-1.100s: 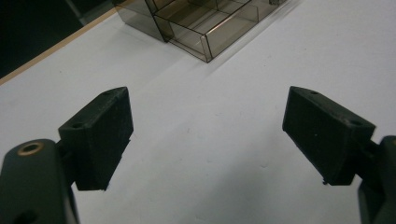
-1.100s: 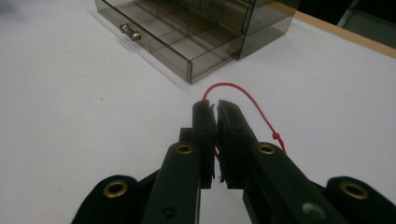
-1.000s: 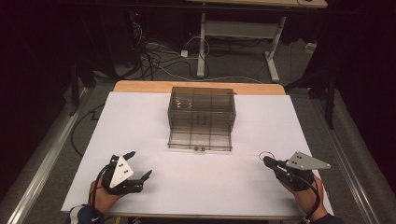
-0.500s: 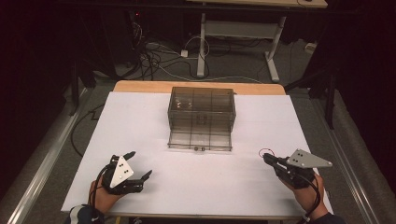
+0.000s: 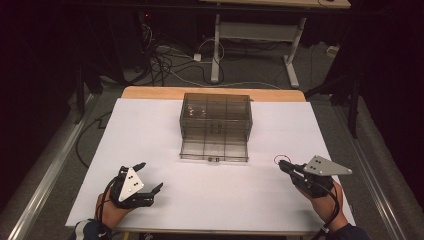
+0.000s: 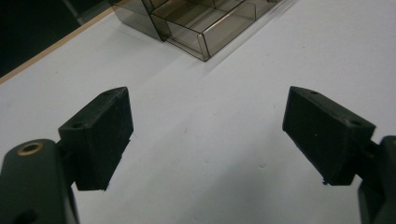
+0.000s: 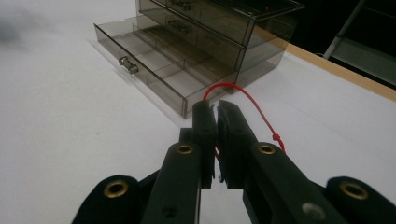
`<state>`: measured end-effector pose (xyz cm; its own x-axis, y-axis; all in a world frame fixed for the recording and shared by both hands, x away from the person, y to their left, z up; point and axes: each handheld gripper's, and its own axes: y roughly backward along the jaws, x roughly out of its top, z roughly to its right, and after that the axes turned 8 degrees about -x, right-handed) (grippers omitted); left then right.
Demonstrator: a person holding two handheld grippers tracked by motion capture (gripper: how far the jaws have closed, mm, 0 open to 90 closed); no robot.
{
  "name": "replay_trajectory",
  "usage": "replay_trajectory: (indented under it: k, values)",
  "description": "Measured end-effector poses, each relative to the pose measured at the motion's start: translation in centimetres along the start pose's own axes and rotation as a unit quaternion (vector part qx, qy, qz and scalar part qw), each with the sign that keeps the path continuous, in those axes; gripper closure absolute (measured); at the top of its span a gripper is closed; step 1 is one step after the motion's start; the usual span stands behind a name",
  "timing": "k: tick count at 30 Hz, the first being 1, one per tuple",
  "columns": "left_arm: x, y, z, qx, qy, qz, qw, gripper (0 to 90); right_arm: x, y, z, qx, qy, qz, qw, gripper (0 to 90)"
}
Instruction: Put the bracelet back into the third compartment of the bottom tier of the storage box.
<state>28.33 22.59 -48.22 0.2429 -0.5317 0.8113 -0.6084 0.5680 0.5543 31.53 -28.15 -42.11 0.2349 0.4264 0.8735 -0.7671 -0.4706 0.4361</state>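
The right gripper [image 7: 215,108] has its jaws pressed together on a thin red string loop [image 7: 243,95]. In the right gripper view the loop rises out from between the jaw tips in a round arc, and a small knot sits on the strand that runs back along the jaw. In the high view the same loop [image 5: 282,158] shows as a small red ring at the tip of the right gripper [image 5: 281,163], just above the white bench [image 5: 150,125], to the right of the drawer front and a little apart from it.

The organizer [image 5: 216,117] is a small box of smoky transparent plastic with several drawers. Its bottom drawer [image 7: 154,65] is pulled out toward the person. It is shallow and divided into long compartments by thin walls, with a small metal knob [image 7: 127,64] on its front. As far as I can see, the compartments are empty. I judge that the drawer stands open to receive the string, and that the gripper holds the loop by a short pinch so that most of it hangs free for dropping.

The left gripper [image 5: 150,175] rests low near the front left of the bench, well apart from the organizer. Its jaws stand wide apart and hold nothing. In the left gripper view the matte black fingers [image 6: 100,133] are blocky, and the bench cover between them is smooth and white.
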Motion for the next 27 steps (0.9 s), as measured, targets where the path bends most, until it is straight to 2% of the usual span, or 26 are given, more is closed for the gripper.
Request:
replay_trajectory:
  k: [10, 12, 27]
  values:
    - [0.0, 0.0, 0.1, 0.001, -0.002, -0.002, 1.0000, 15.6, 1.1, -1.2, -0.6, 0.005, 0.012, 0.003, 0.9999, 86.9]
    - [0.0, 0.0, 0.1, 0.001, -0.003, -0.001, 1.0000, 15.6, 1.4, -1.5, -0.7, 0.008, 0.009, 0.008, 0.9999, 86.9]
    - [0.0, 0.0, 0.2, -0.002, -0.006, -0.003, 1.0000, 15.7, 2.9, -3.5, -1.8, 0.028, 0.029, 0.009, 0.9991, 86.9]
